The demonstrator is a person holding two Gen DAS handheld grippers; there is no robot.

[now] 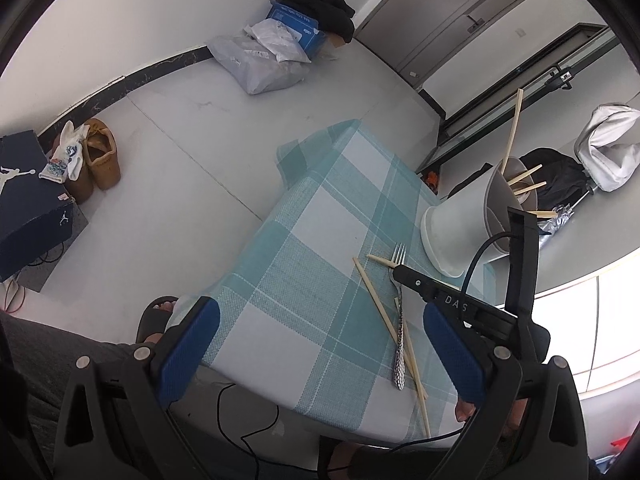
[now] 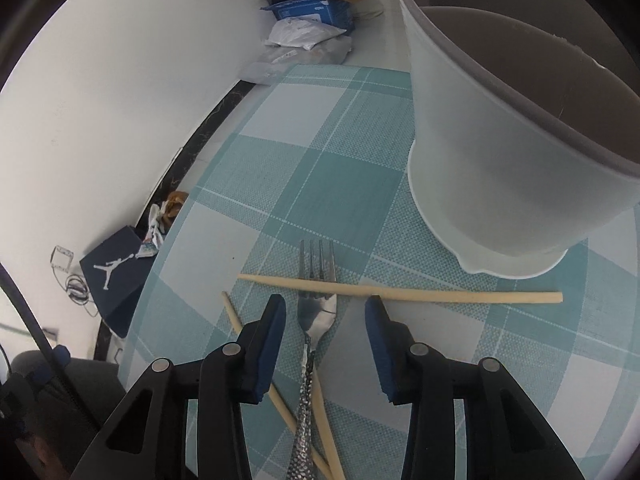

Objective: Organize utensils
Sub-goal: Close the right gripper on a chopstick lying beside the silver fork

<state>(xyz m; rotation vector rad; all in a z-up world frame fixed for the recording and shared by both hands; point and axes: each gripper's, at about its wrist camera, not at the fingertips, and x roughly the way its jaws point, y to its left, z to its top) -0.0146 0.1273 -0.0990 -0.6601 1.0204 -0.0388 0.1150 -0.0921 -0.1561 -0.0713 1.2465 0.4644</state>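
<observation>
On the checked bench [image 2: 280,168], the right tool [image 2: 326,314] hovers with fingers apart on either side of the fork [image 2: 318,280], which lies across loose chopsticks [image 2: 400,292] near the white holder [image 2: 500,168]. Only the left wrist view shows chopsticks already standing in that holder [image 1: 460,220]; the left tool [image 1: 320,344] is spread wide and empty.

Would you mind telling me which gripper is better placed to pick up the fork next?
Right. The right gripper is open and straddles the fork, while the left gripper hangs open off to the side.
</observation>
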